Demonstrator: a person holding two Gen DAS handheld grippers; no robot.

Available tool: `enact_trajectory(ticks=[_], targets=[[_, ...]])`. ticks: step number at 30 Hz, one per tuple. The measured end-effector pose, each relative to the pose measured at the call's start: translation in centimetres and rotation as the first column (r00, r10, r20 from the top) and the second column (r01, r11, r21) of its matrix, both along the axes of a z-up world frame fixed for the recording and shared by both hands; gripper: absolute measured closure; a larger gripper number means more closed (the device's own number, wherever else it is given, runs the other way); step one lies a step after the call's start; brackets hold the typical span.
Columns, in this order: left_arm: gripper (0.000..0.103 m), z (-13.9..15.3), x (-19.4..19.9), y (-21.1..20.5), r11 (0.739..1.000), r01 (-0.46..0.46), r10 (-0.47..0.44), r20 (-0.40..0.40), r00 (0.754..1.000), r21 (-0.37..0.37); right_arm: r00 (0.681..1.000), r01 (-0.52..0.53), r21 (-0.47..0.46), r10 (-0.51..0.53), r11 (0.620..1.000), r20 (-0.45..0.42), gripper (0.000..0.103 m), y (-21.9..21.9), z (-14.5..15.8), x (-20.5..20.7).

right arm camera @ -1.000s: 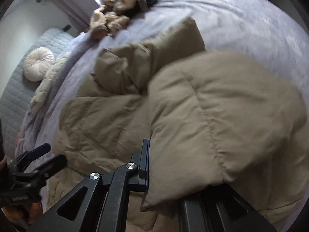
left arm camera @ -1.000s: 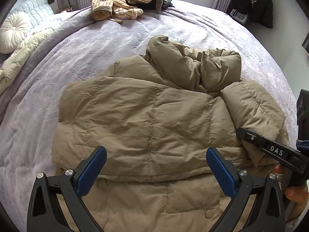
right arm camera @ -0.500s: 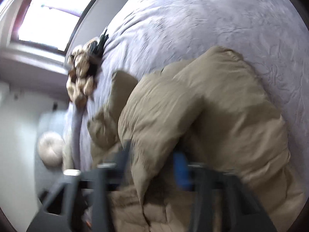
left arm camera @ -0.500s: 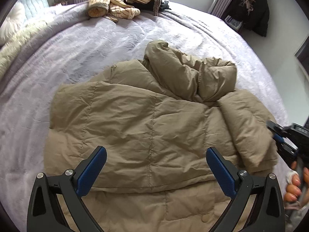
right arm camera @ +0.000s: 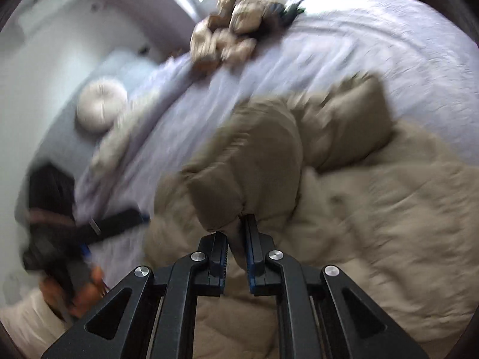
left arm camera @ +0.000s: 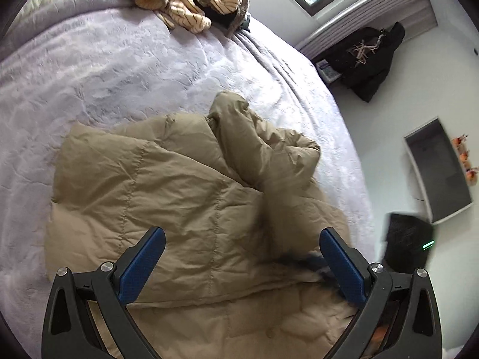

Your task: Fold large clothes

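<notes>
Both tongs are over the big tan puffy coat (left arm camera: 191, 197) on the purple bed (left arm camera: 104, 68). Right tongs (right arm camera: 238, 239) have a fold of the coat's sleeve between the blue pads, which press on it; the jaws have just been opening a little and stand only a small way apart. A second ago they held a fat sleeve low down; now that sleeve is lifted toward 12 o'clock. Left tongs (left arm camera: 242, 257) are wide open with nothing in them, hanging over the coat and tipped down. Since then they have swung toward 3 o'clock, so the wall and a dark bag show. A hand holds the left tongs at 8 o'clock in the right view, all blurry. Coat's long side runs from 9 to 3 o'clock in the left view, hood bunched toward 1 o'clock.
</notes>
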State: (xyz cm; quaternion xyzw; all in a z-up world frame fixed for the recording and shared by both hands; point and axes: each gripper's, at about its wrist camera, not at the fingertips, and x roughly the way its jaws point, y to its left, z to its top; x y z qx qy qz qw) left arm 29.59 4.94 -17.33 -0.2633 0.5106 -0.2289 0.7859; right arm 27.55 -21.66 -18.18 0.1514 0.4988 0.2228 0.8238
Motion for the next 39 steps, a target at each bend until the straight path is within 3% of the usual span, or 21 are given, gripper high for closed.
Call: enact_trajectory(ticks=[1,3,5,9,12,14,15,16,17,18,21,22,23,26,29,32,35,37,39], targets=[[0.0,-0.3,0.1,0.0,1.0,0.015,-0.015,-0.015,1.0,-0.025,0.999,-0.036,-0.029,0.035,0.999,-0.042,0.082,1.2,-1.0,-0.1],[0.0,-0.9,0.1,-0.3,0.999,0.031,-0.032,-0.042,0.999,-0.043,0.991,-0.085,-0.092,0.074,0.992,-0.109,0.061,2.9,-2.7,-0.6],[0.0,-1.9,0.1,-1.1,0.997,0.059,-0.062,-0.073,0.995,-0.043,0.987,-0.099,-0.1,0.085,0.99,-0.14,0.048,3.1,-3.1,-1.4],[0.0,-4.3,0.3,-3.8,0.991,0.129,-0.131,-0.132,0.983,-0.022,0.983,0.024,-0.02,-0.027,1.0,-0.184,0.047,-2.2,-2.3,-4.4],[0.002,-5.1,0.7,-5.9,0.987,0.161,-0.161,-0.134,0.978,-0.01,0.947,0.198,-0.003,-0.192,0.98,-0.257,0.047,-8.4,-3.1,-7.0],[0.016,-5.3,1.0,-7.0,0.985,0.17,-0.168,-0.129,0.977,0.007,0.9,0.327,0.011,-0.308,0.945,-0.308,0.047,-12.9,-3.8,-8.6],[0.037,-5.4,1.1,-7.4,0.985,0.175,-0.172,-0.133,0.976,0.01,0.874,0.384,0.011,-0.36,0.923,-0.325,0.047,-14.8,-4.1,-9.2],[0.066,-5.6,1.2,-7.7,0.983,0.18,-0.177,-0.139,0.974,0.016,0.845,0.446,0.017,-0.415,0.895,-0.336,0.047,-16.6,-4.2,-9.7],[0.084,-5.8,1.3,-7.9,0.981,0.19,-0.184,-0.141,0.973,0.028,0.82,0.503,0.049,-0.459,0.863,-0.343,0.047,-18.5,-4.3,-10.1],[0.092,-5.7,1.2,-8.0,0.98,0.194,-0.188,-0.135,0.973,0.036,0.798,0.547,0.076,-0.492,0.834,-0.348,0.047,-19.7,-4.4,-10.0],[0.092,-4.6,0.1,-7.6,0.98,0.194,-0.191,-0.07,0.979,0.053,0.737,0.649,0.128,-0.577,0.75,-0.353,0.051,-22.8,-4.9,-9.8],[0.092,-4.0,-0.7,-7.3,0.978,0.197,-0.194,-0.043,0.98,0.069,0.724,0.669,0.145,-0.594,0.729,-0.351,0.063,-23.6,-5.1,-9.5],[0.092,-3.9,-1.1,-7.0,0.977,0.201,-0.199,-0.041,0.979,0.072,0.719,0.68,0.155,-0.609,0.717,-0.335,0.096,-24.2,-5.2,-9.2],[0.092,-5.4,-1.3,-6.8,0.968,0.211,-0.2,-0.09,0.976,0.135,0.729,0.666,0.092,-0.619,0.74,-0.292,0.098,-24.0,-5.7,-8.8],[0.09,-6.4,-0.7,-5.7,0.968,0.19,-0.171,-0.124,0.977,0.162,0.723,0.661,0.064,-0.611,0.748,-0.323,0.098,-23.1,-7.6,-8.3],[0.09,-5.2,-0.7,-3.9,0.964,0.153,-0.131,-0.11,0.985,0.219,0.711,0.676,0.076,-0.623,0.732,-0.326,0.098,-22.6,-8.2,-7.9],[0.09,-3.4,-1.0,-1.7,0.94,0.117,-0.096,-0.079,0.992,0.319,0.715,0.674,0.085,-0.618,0.734,-0.327,0.097,-22.9,-8.2,-8.4],[0.09,-2.2,-1.0,-0.7,0.941,0.106,-0.089,-0.066,0.994,0.321,0.718,0.666,0.074,-0.611,0.742,-0.334,0.094,-23.1,-7.4,-8.8],[0.09,-1.5,-1.1,-0.4,0.944,0.109,-0.1,-0.043,0.994,0.312,0.735,0.638,0.032,-0.596,0.769,-0.322,0.082,-23.1,-6.4,-9.5]])
